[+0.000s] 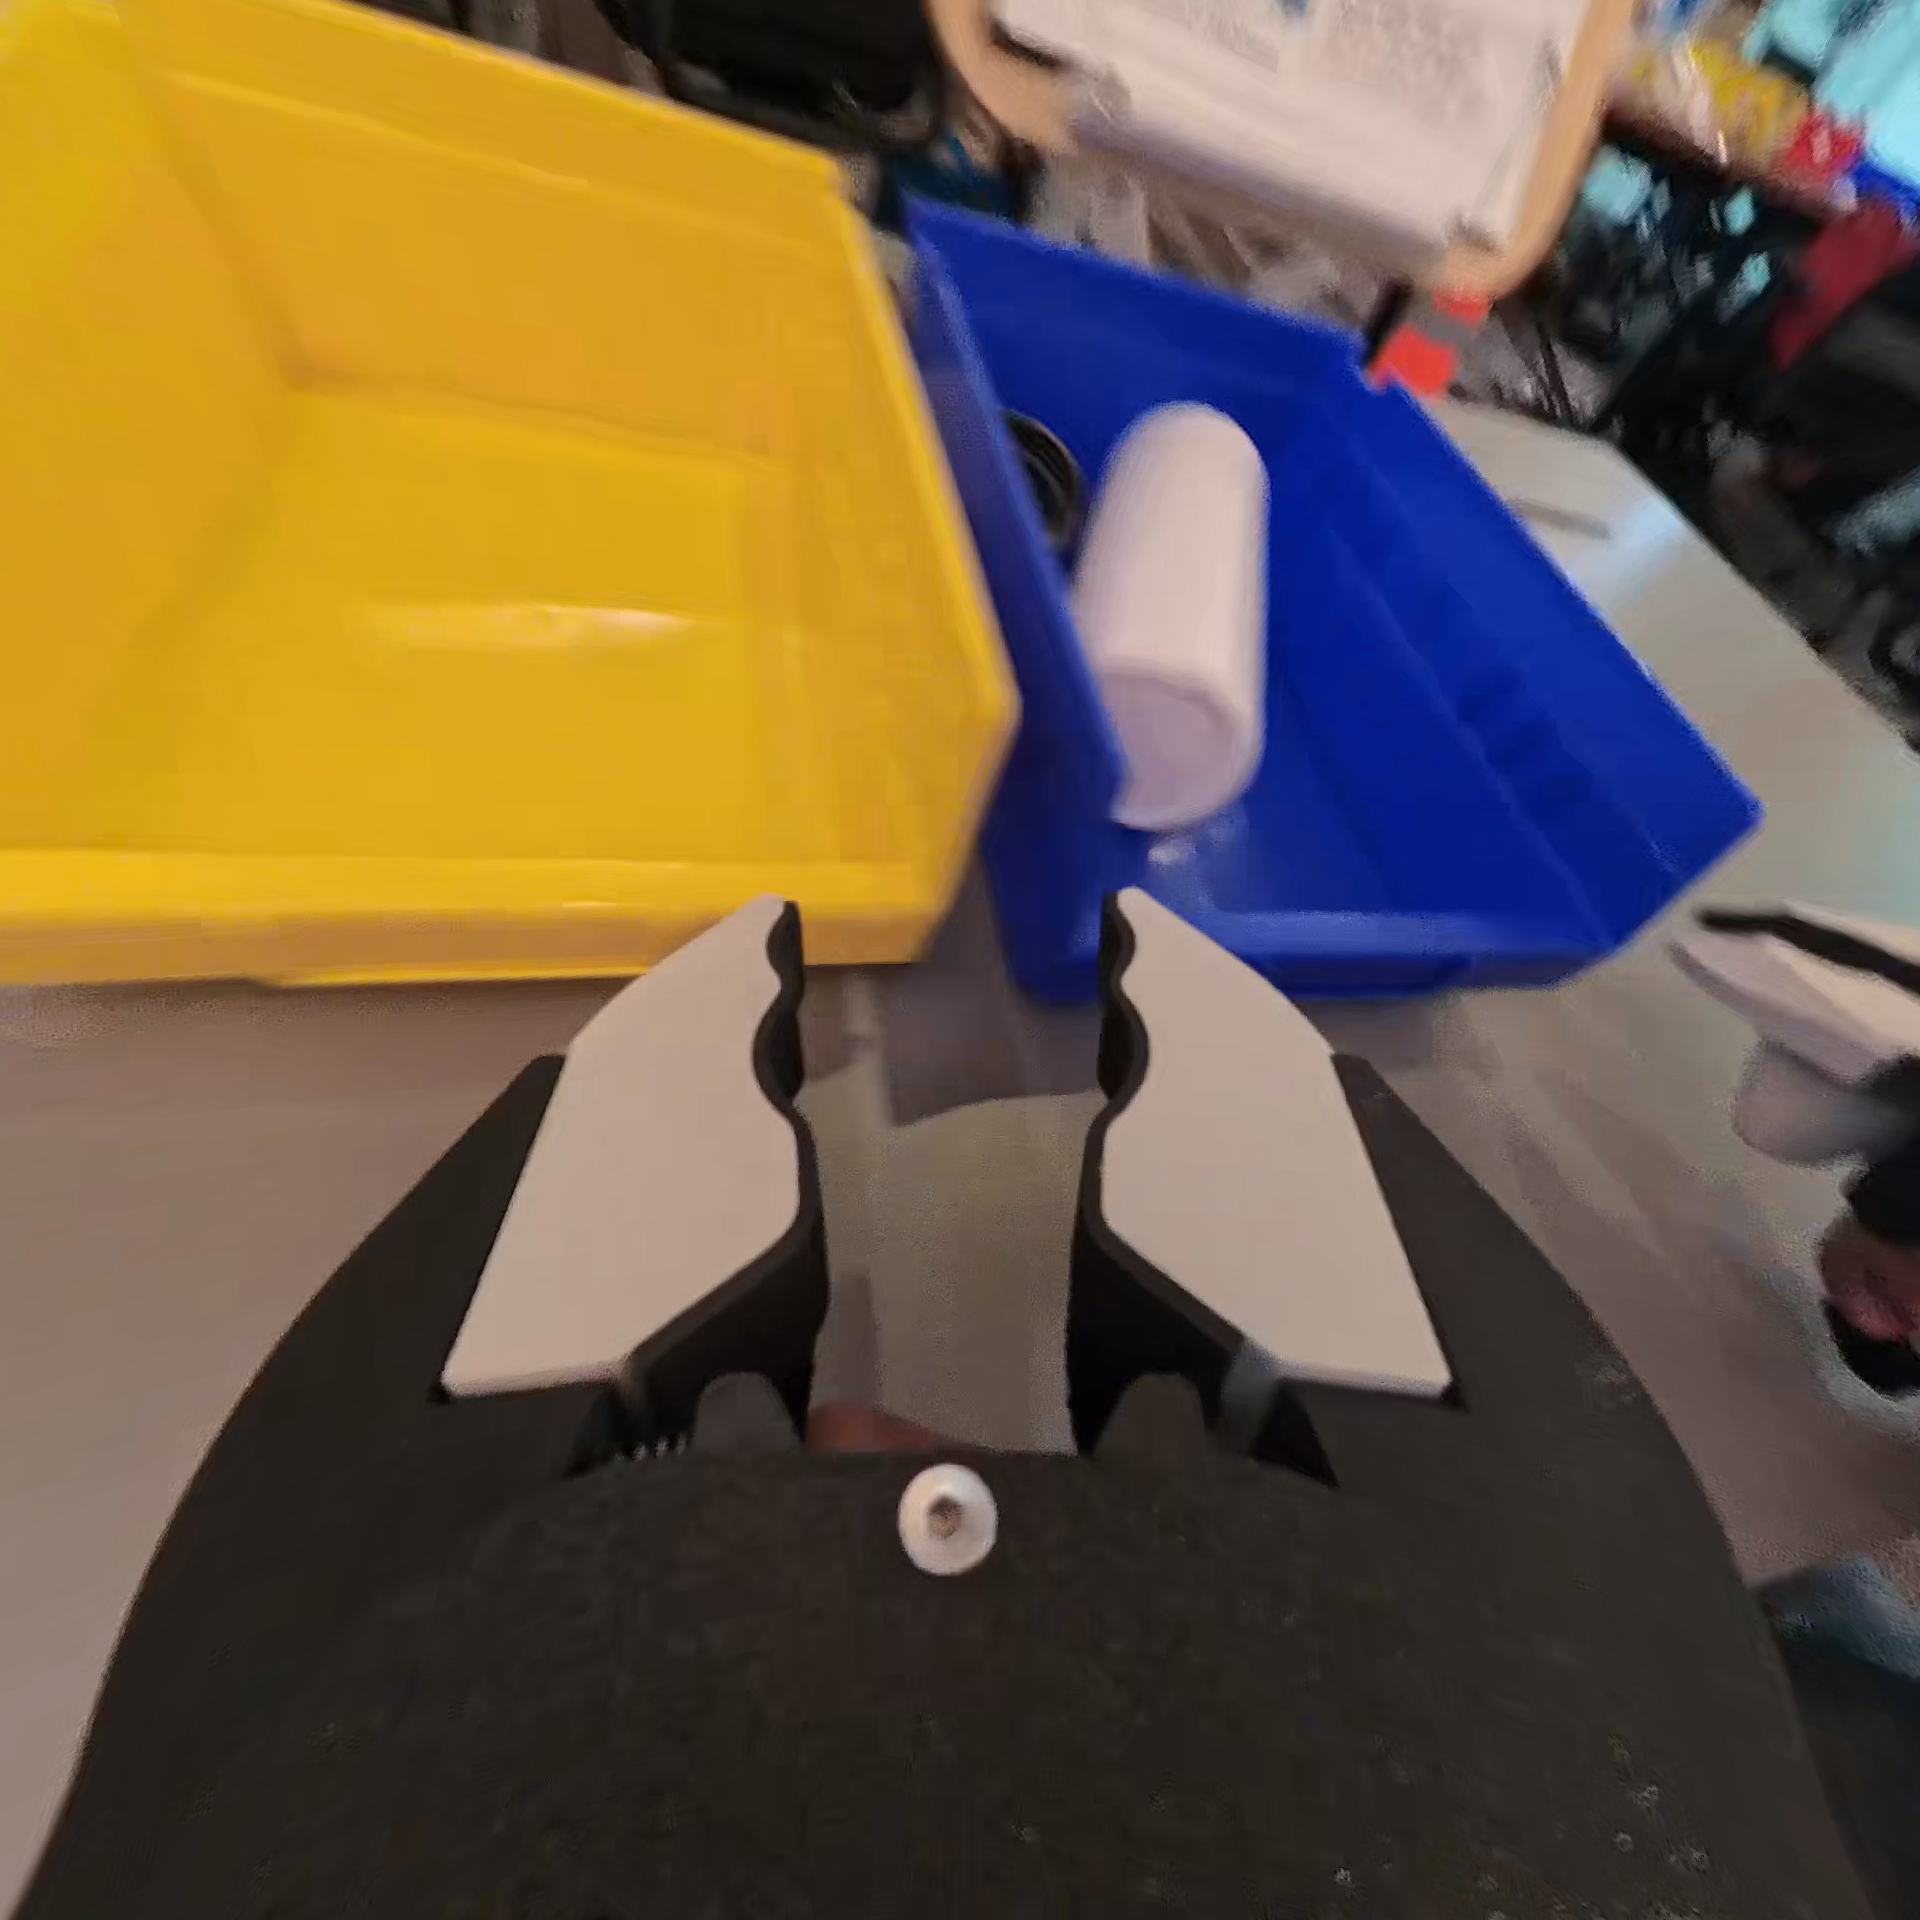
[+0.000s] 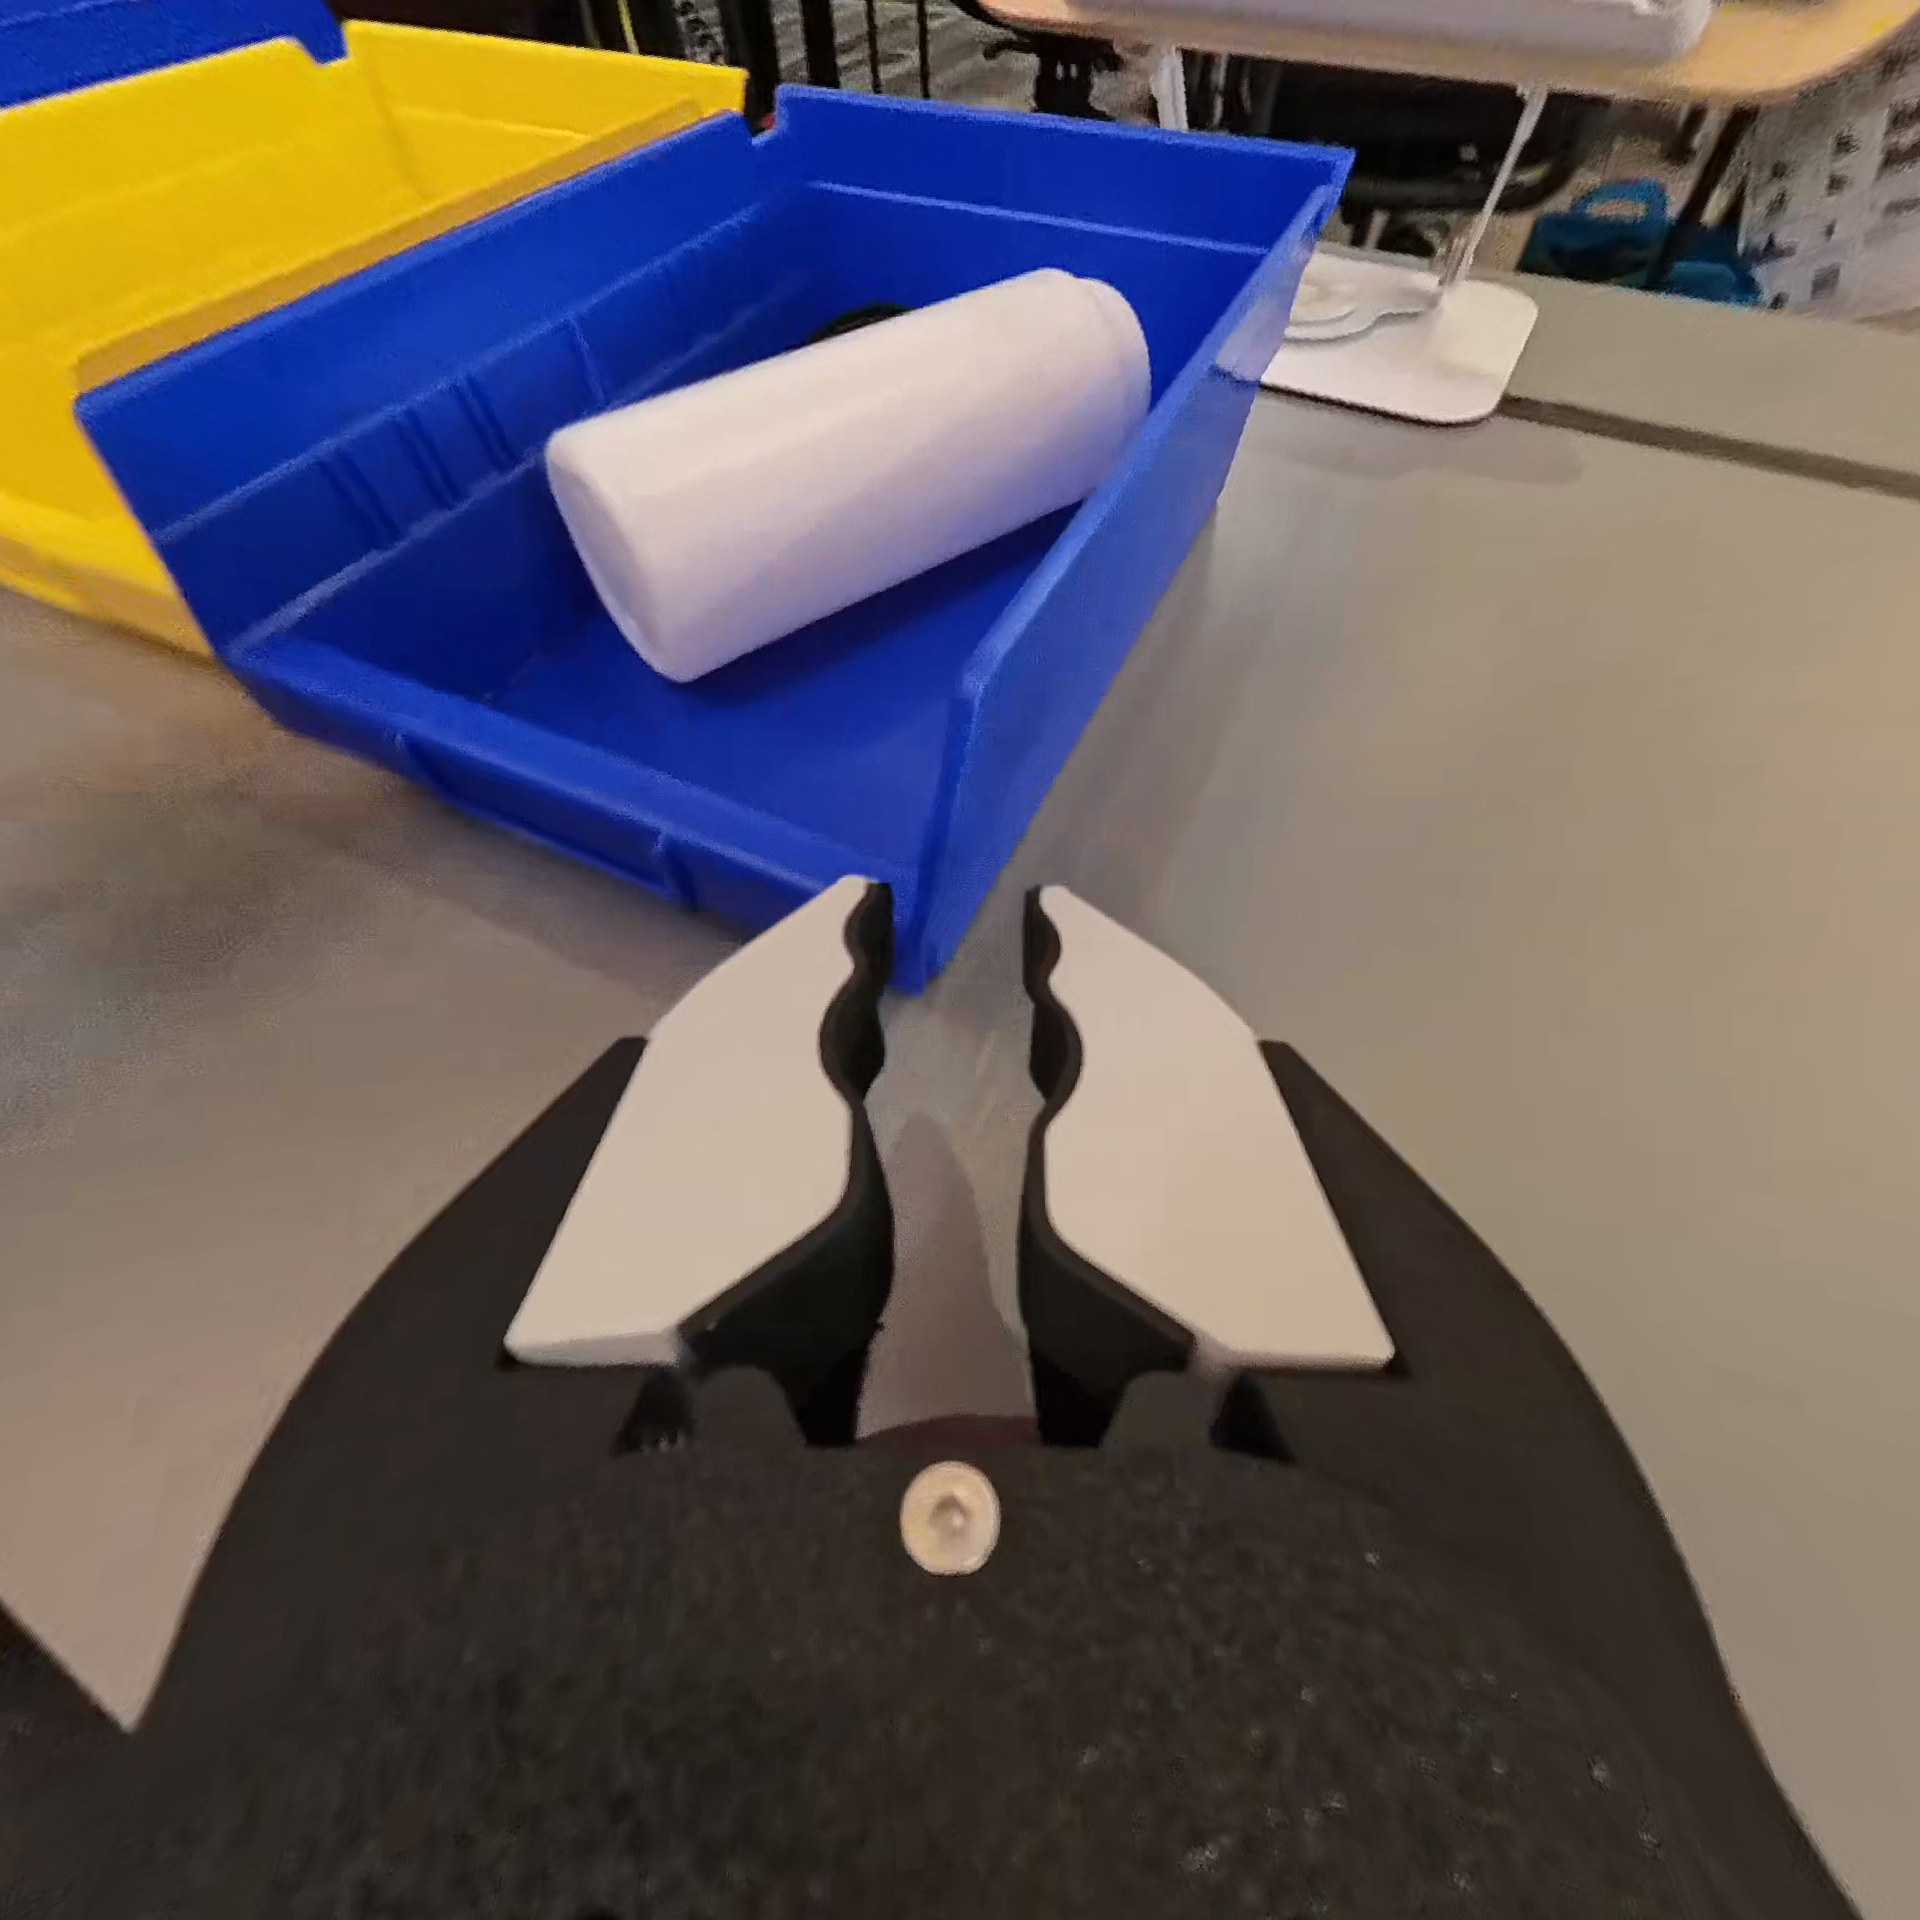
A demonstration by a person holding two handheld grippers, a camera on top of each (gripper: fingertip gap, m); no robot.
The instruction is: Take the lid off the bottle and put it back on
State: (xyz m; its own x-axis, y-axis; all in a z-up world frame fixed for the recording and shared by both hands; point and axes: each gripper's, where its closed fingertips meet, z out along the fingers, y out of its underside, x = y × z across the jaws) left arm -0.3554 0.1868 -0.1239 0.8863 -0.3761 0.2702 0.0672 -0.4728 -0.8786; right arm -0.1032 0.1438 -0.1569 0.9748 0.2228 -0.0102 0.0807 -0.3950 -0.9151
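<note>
A white bottle point(image 1: 1174, 613) lies on its side in a blue bin point(image 1: 1455, 665), its base toward me. In the right wrist view the bottle point(image 2: 842, 478) lies the same way in the blue bin point(image 2: 1091, 665). A dark shape, perhaps the lid point(image 2: 862, 315), shows at its far end, mostly hidden. My left gripper point(image 1: 951, 925) is open and empty above the table, in front of the gap between the two bins. My right gripper point(image 2: 958, 909) is open and empty at the blue bin's near right corner. The right gripper also shows at the right edge of the left wrist view point(image 1: 1808, 1029).
A yellow bin point(image 1: 436, 540) stands left of the blue one and also shows in the right wrist view point(image 2: 208, 239). Both sit on a grey table point(image 2: 1507, 831). A white stand base point(image 2: 1413, 343) is behind the blue bin. Clutter fills the background.
</note>
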